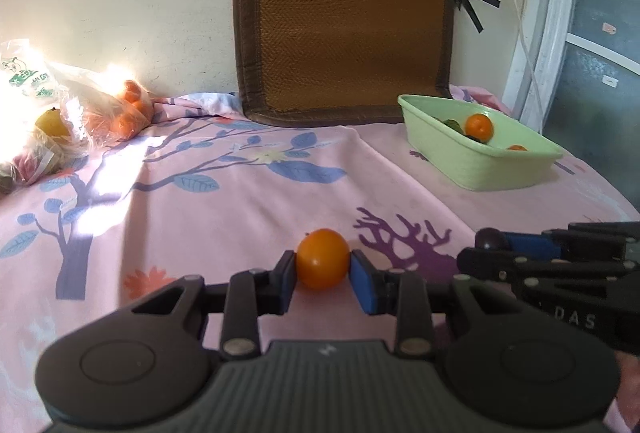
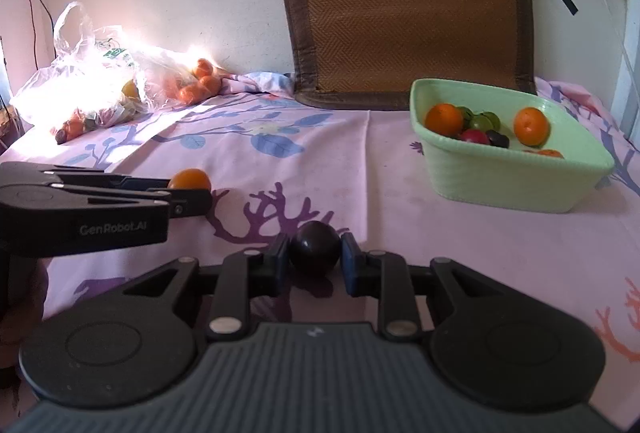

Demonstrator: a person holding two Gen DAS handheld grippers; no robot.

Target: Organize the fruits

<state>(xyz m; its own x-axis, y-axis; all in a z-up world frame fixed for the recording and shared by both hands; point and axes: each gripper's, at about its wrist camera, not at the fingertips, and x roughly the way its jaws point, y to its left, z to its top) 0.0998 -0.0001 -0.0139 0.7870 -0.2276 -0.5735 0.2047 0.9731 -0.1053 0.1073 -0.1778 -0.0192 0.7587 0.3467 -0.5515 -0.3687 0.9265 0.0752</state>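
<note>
Your left gripper (image 1: 322, 265) is clenched on an orange fruit (image 1: 322, 258), both blue pads pressed against its sides, just above the pink flowered bedsheet (image 1: 240, 201). Your right gripper (image 2: 314, 255) is clamped the same way on a dark, almost black round fruit (image 2: 314, 252), also low over the sheet. The two grippers sit side by side, near each other: in the left wrist view the right one reaches in from the right edge with the dark fruit at its tip, and in the right wrist view the left one comes in from the left with the orange fruit at its tip.

Ahead and to your right a pale green basket (image 2: 520, 185) rests on the sheet, holding orange, green, red and dark fruits. Far to your left, by the wall, clear plastic bags (image 2: 80, 81) lie in bright sunlight with more fruits in them. A brown woven mat (image 2: 404, 9) leans upright against the wall, behind the basket
</note>
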